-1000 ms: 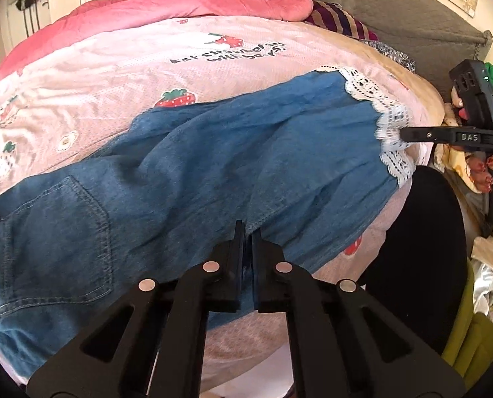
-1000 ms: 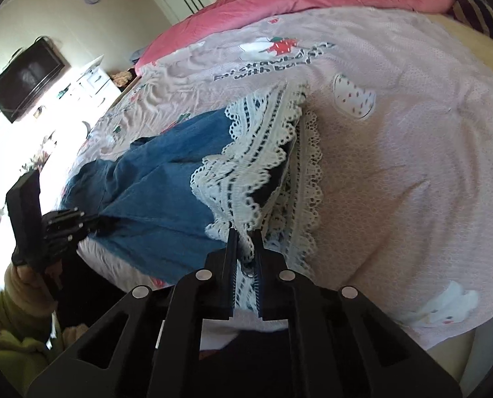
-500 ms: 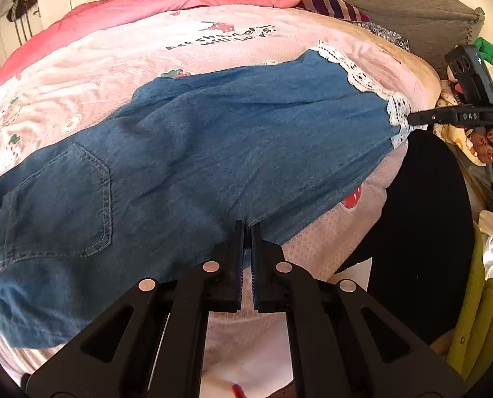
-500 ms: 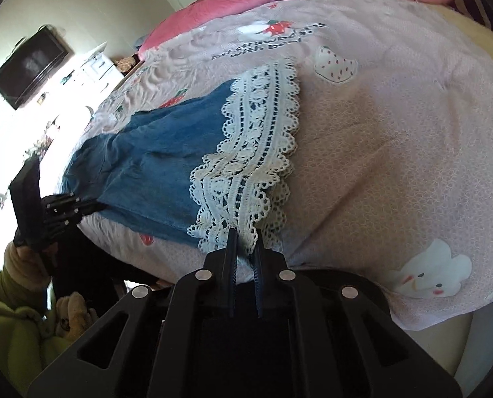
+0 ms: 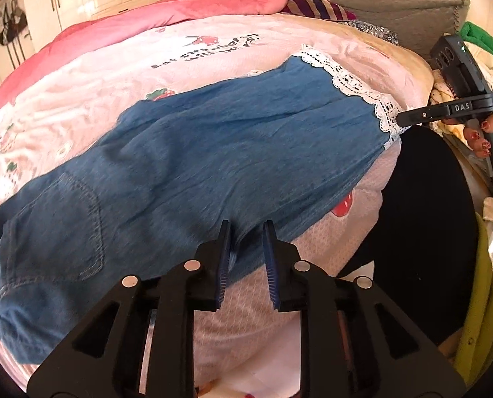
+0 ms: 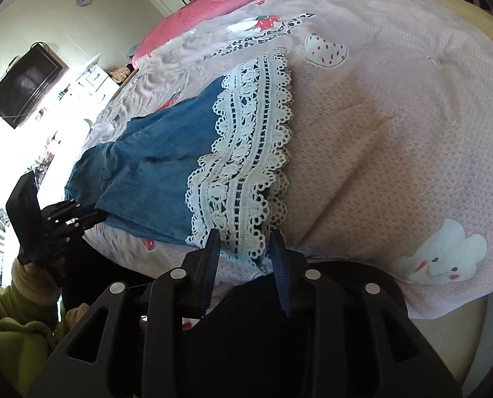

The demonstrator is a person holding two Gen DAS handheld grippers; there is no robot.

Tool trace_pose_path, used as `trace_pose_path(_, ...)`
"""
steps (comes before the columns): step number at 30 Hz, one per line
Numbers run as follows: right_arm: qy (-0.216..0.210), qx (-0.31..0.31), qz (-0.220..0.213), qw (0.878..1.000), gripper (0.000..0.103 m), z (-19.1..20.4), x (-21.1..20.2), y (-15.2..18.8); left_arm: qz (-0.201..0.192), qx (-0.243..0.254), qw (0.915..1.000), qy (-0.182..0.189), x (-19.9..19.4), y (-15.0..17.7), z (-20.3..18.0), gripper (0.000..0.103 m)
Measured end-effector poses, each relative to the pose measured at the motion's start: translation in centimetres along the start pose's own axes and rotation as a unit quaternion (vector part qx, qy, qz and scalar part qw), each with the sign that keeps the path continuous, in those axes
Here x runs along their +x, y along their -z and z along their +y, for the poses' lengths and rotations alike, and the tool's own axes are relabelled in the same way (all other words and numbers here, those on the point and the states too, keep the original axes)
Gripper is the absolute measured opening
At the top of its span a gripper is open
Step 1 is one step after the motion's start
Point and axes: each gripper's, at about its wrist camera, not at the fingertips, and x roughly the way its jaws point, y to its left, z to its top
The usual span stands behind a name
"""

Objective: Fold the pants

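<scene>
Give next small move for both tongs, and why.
Probably finish opening both and lift clear. The pants lie flat on the bedspread; left tongs and right tongs are opening, denim edge and lace hem loose between their jaws. Then regrasp for the fold.

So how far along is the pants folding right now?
Done: the denim pants lie spread flat on the strawberry bedspread. In hand: both jaws are opening, left hand-held gripper at the near denim edge, right hand-held gripper at the lace hem. Left: no fold across the length shows yet.
</scene>
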Motion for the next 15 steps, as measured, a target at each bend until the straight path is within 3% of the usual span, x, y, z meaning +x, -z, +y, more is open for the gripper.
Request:
trace_pose_path(1, 0.007, -0.004, 0.002, 1.000, 0.019, 0.1, 0.1, 0.0, 0.001, 0.002, 1.0000, -0.001, 0.2, 0.0, -0.2, 0.012)
trace_pose_path(3, 0.016, -0.008, 0.007, 1.000, 0.014, 0.0, 0.1, -0.1, 0.003, -0.003, 1.0000, -0.001, 0.5, 0.0, -0.1, 0.000)
trace_pose_path(5, 0.015, -0.011, 0.005, 1.000, 0.011, 0.0, -0.3, -0.1, 0.004, -0.003, 1.0000, 0.002, 0.2, 0.0, 0.1, 0.000)
trace_pose_path(10, 0.028, -0.023, 0.009, 0.999, 0.012, 0.3, -0.2, 0.0, -0.014, 0.029, 0.9995, 0.002, -2.1, 0.6, -1.0, 0.000)
trace_pose_path(15, 0.025, -0.006, 0.012, 1.000, 0.015, 0.2, -0.2, -0.2, 0.009, 0.033, 0.9994, 0.001, -0.6, 1.4, -1.2, 0.000)
